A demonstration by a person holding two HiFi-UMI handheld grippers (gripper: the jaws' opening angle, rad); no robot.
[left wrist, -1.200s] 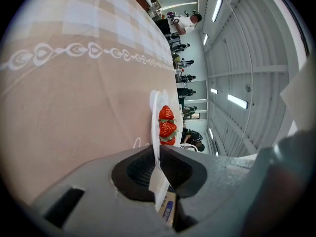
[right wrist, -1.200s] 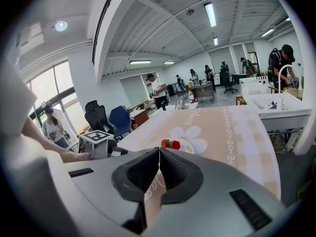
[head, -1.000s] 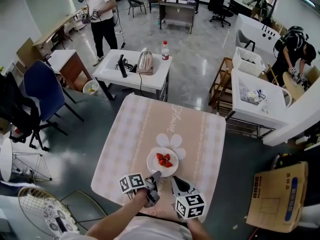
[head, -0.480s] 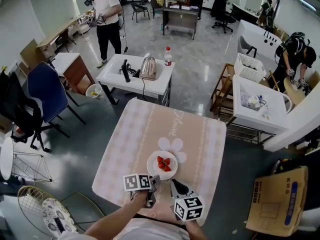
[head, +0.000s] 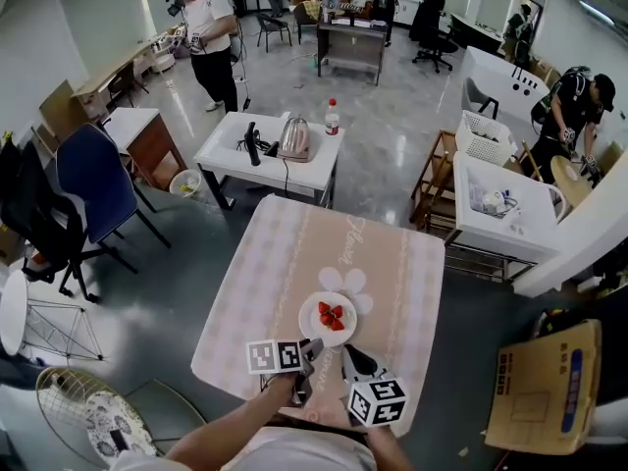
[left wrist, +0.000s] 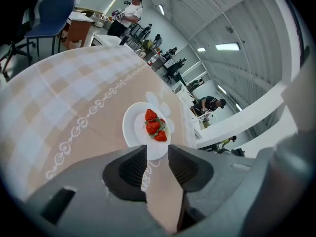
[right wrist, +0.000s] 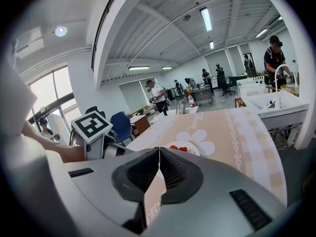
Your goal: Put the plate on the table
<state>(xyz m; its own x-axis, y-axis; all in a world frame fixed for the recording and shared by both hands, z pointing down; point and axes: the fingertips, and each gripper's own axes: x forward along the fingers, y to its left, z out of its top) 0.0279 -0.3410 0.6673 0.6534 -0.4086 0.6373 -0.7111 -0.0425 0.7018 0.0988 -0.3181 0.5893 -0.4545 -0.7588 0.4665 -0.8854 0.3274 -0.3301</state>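
Observation:
A white plate (head: 329, 319) with red strawberries (head: 332, 314) rests flat on the pink checked tablecloth (head: 294, 263), near the table's front edge. My left gripper (head: 312, 347) hovers just short of the plate's near rim. In the left gripper view its jaws (left wrist: 157, 149) stand open with only cloth between them, and the plate (left wrist: 138, 132) lies right beyond the tips. My right gripper (head: 345, 354) is beside it to the right, shut with nothing in it (right wrist: 159, 150). From there the plate (right wrist: 190, 147) shows ahead, with the left gripper's marker cube (right wrist: 93, 125) to its left.
A white table (head: 228, 153) behind carries a kettle (head: 293, 140) and a bottle (head: 332, 118). A blue chair (head: 93, 180) stands left, a white cart (head: 510, 226) right, a cardboard box (head: 545, 386) at the lower right. People stand farther back.
The left gripper's jaws have spread apart and come off the plate's near rim. The plate stays flat on the cloth. Both grippers remain at the table's front edge.

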